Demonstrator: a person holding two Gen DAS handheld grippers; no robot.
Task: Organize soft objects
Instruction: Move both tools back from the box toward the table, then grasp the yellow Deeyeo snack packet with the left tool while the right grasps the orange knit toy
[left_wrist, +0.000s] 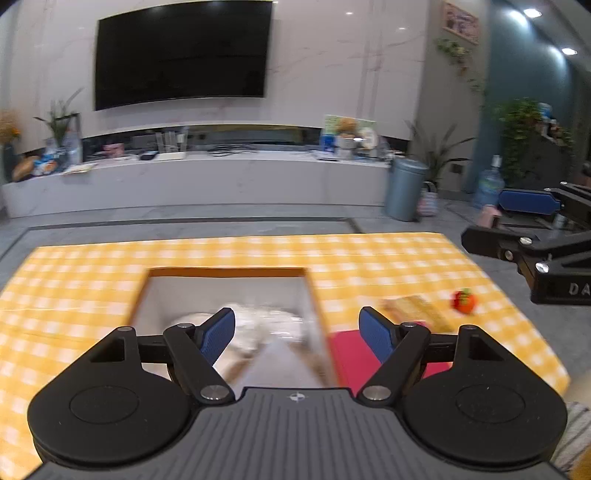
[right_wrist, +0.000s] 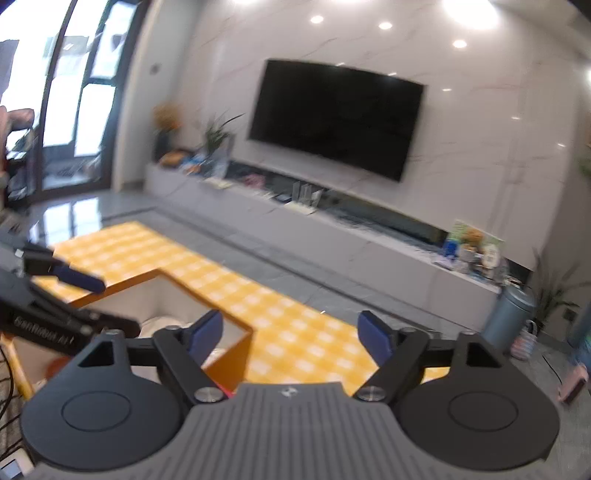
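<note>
Nearest the left wrist camera, the left claw (left_wrist: 296, 328) stands released, empty, above an open box (left_wrist: 225, 274) on the yellow-checked counter (left_wrist: 369, 254). White plush (left_wrist: 258, 321) lies inside the box. At 3 o'clock sit a red cloth (left_wrist: 351, 354) and orange toy (left_wrist: 464, 301).

From the right wrist, the right claw (right_wrist: 291, 334) is released, empty; the box (right_wrist: 236, 325) sits at 9 o'clock.

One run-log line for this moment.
left gripper: open, empty | right gripper: open, empty | white plush: in box | strawberry toy: on tablecloth
</note>
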